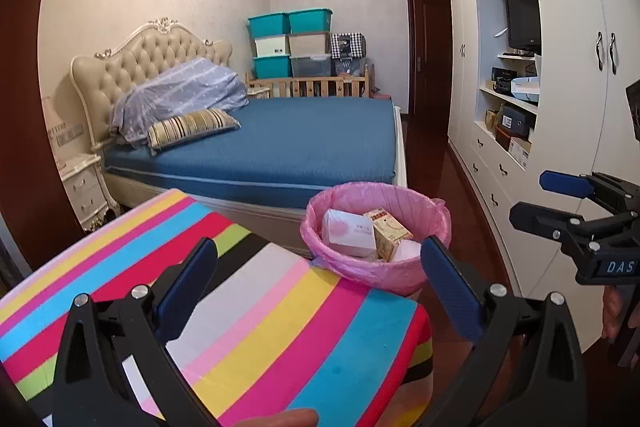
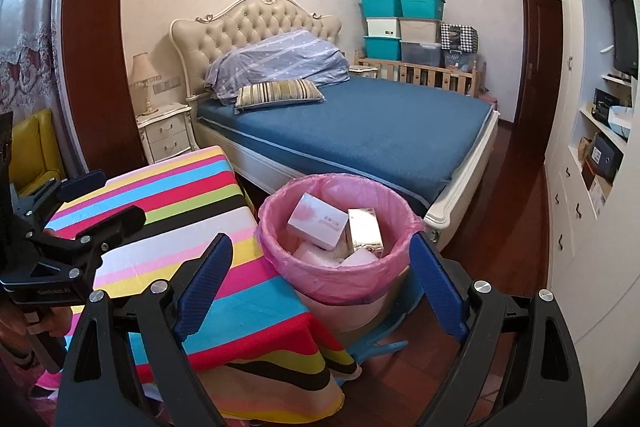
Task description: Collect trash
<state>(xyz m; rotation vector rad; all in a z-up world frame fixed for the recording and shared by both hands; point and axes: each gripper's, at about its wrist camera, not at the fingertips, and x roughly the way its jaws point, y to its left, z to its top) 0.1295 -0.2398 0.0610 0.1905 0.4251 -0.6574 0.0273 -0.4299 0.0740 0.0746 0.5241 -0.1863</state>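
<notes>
Trash, a white-and-pink box (image 2: pixel 318 221) and a yellow carton (image 2: pixel 364 230), lies inside the pink-lined bin (image 2: pixel 280 247). That bin stands on the floor just beside the striped table (image 2: pixel 160 239), with the blue bed (image 2: pixel 360 139) behind it. Over the table hangs the left gripper (image 1: pixel 318 263), jaws spread wide and empty; the right gripper (image 2: pixel 322 265), near the bin, is likewise spread and empty.
</notes>
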